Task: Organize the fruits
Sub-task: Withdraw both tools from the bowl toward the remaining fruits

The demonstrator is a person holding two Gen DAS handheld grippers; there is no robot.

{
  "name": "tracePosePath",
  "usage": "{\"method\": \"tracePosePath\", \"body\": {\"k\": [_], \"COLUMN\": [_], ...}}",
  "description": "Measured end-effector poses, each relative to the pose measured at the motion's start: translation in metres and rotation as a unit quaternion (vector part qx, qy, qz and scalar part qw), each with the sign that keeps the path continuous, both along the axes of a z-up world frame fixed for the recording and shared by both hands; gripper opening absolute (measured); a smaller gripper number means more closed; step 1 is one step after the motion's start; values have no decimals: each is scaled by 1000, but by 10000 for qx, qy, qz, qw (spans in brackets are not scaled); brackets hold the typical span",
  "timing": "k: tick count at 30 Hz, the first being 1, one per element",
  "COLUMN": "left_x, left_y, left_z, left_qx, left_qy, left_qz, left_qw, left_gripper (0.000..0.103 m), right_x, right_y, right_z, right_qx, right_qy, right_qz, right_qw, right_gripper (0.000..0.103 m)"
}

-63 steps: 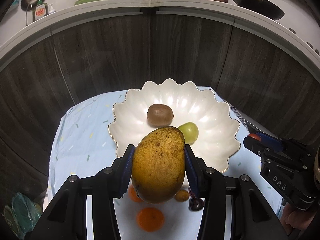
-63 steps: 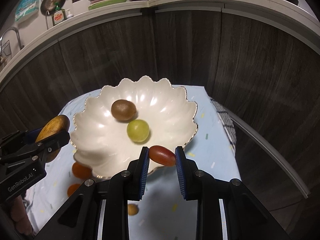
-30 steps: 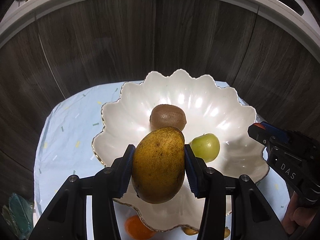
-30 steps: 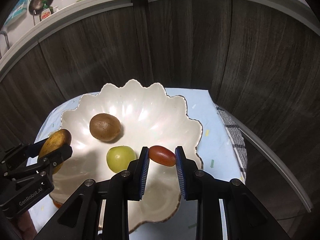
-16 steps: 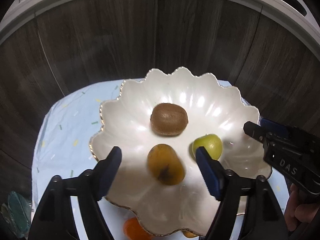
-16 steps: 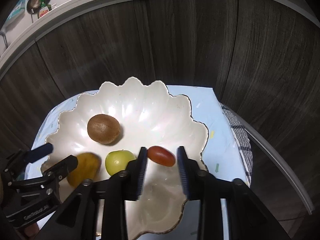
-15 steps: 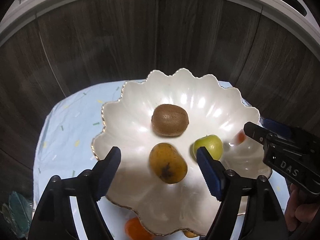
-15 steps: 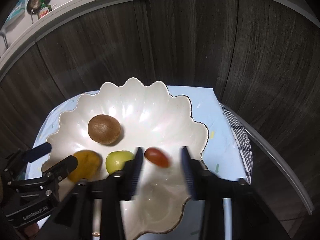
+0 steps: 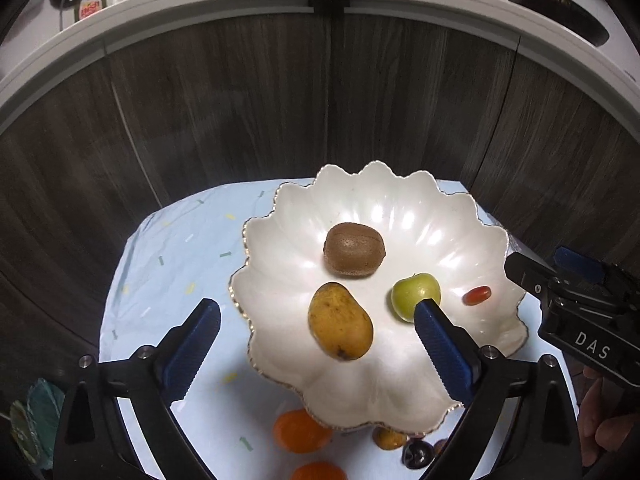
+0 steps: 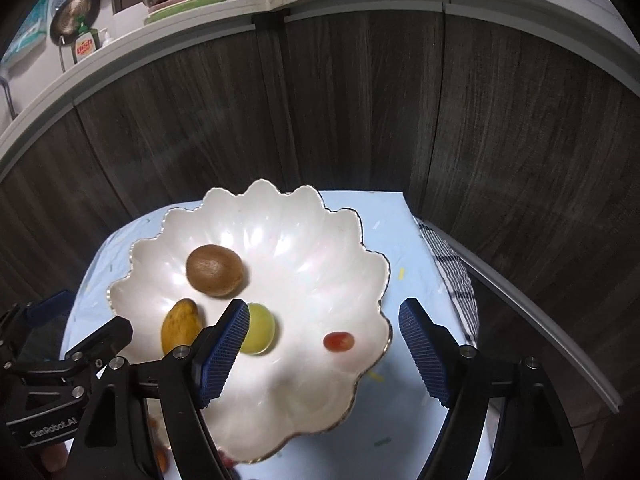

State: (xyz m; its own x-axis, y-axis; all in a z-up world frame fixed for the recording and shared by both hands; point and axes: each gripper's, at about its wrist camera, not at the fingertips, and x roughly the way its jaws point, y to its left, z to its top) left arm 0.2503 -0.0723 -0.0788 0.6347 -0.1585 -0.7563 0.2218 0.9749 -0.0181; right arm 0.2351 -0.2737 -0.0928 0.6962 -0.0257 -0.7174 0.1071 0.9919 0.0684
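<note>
A white scalloped bowl [image 9: 452, 396] [image 10: 304, 412] holds a mango [image 9: 340, 327] [image 10: 179, 325], a kiwi [image 9: 354, 249] [image 10: 215, 269], a green fruit [image 9: 416, 290] [image 10: 260, 334] and a small red grape tomato [image 9: 477, 295] [image 10: 339, 341]. My left gripper [image 9: 316, 340] is open and empty above the bowl's near side, over the mango. My right gripper [image 10: 324, 344] is open and empty above the tomato. Each gripper also shows at the edge of the other's view, the right one [image 9: 576, 312] and the left one [image 10: 60, 344].
The bowl stands on a pale blue cloth [image 9: 176, 264]. Loose oranges [image 9: 302, 430] and small dark fruits [image 9: 416, 454] lie on the cloth in front of the bowl. A dark wood cabinet front [image 9: 320, 100] rises close behind. A checked cloth [image 10: 456, 276] lies at the right.
Both grippers opened. The mango dropped from the left gripper into the bowl and the red tomato dropped from the right gripper into it. Both grippers have pulled back a little.
</note>
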Motion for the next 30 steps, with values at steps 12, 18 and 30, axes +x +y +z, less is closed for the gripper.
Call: {"method": "tracePosePath", "body": {"k": [12, 18, 30], "left_x": [-31, -47, -65], "left_y": [20, 26, 40], "left_z": [18, 26, 31], "left_qx": [-17, -31, -86], "left_qy": [-116, -190, -216], "left_qz": [87, 78, 108], "left_qw": [9999, 9998, 9997], "left_gripper": [99, 99, 99], "right_x": [-40, -53, -73], "right_y": [17, 23, 33], "right_z": [21, 28, 37], "right_qx": [-79, -101, -156], "right_qy": [-179, -237, -302], "right_qz": [79, 112, 144], "right_qw": [9998, 9996, 9993], "right_gripper": [78, 78, 78]}}
